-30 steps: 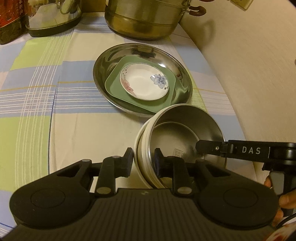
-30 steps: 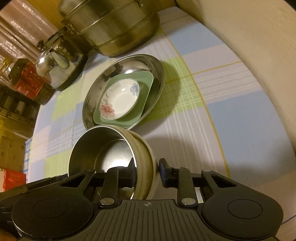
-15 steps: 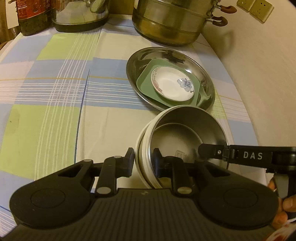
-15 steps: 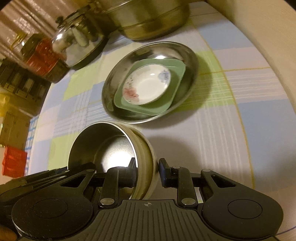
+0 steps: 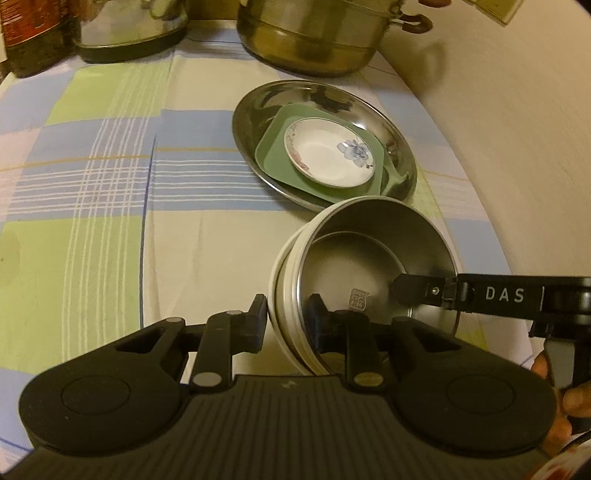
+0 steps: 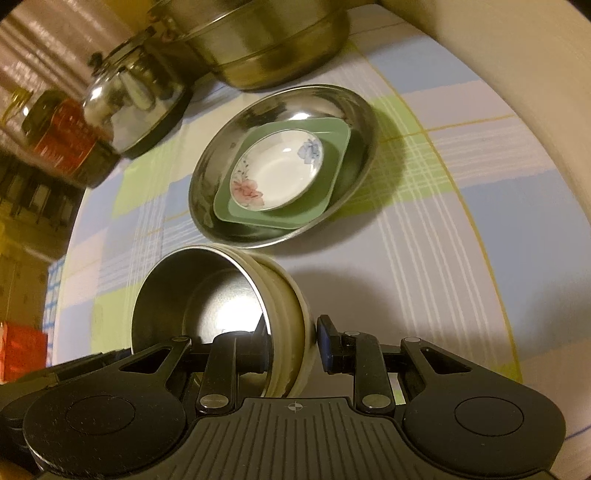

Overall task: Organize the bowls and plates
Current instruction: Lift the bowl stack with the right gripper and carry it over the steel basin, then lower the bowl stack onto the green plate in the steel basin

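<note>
A steel bowl with a cream outer shell [image 5: 373,254] [image 6: 207,295] hangs above the checked tablecloth, tilted. My left gripper [image 5: 288,317] is shut on its near-left rim, one finger inside and one outside. My right gripper [image 6: 293,347] is shut on the opposite rim and shows in the left wrist view [image 5: 424,291] reaching in from the right. Beyond the bowl, a large steel plate [image 5: 391,122] [image 6: 354,110] holds a green square plate [image 5: 275,147] [image 6: 332,177] with a small white flowered dish [image 5: 328,155] [image 6: 277,173] on top.
A big steel pot [image 5: 310,40] [image 6: 266,44], a kettle [image 5: 129,26] [image 6: 129,96] and a dark bottle [image 5: 29,33] [image 6: 62,136] stand at the table's far edge. A pale wall [image 5: 498,129] curves along the right.
Both grippers have carried the bowl towards the stacked plates, and the stack now looms larger. The grip on the bowl's rim is unchanged.
</note>
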A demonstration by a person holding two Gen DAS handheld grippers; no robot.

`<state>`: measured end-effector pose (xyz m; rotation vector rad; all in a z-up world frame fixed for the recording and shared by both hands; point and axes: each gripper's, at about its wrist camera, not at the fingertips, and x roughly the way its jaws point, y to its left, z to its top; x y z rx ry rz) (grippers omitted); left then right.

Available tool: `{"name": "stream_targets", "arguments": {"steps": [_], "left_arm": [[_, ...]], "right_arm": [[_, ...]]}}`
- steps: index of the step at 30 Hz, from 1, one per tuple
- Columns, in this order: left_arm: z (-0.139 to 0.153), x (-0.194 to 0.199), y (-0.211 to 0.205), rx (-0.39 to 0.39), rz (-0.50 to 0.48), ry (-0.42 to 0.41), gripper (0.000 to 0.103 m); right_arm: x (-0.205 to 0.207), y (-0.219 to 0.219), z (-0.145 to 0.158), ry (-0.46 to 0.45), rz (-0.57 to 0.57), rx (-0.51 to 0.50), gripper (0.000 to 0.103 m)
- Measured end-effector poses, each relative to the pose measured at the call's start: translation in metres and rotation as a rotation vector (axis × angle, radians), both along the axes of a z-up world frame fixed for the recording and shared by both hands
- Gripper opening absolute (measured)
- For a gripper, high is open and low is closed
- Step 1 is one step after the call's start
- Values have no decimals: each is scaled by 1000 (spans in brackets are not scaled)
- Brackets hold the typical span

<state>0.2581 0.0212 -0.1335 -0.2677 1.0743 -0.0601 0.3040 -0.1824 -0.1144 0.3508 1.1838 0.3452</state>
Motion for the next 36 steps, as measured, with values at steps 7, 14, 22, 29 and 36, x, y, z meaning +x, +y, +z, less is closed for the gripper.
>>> {"name": "stream_targets", "arguments": {"steps": [7,14,22,29,36], "left_arm": [[-2,6,6,-32,-48,14,22],[11,12,11,-35,-76,12,22],[43,22,18,-50,-78,-24,23],[60,56,20,-57,-70,-56,23],[64,103,19,-76,-62,-55,23]], "right_arm": [[-4,1,2,11,-64,3,25],[-5,4,13,37,-96,5,24],[7,9,49,16,-95,3,24],[38,9,64,-7,-99,16,24],[82,10,71,-11,-93,9,24]]}}
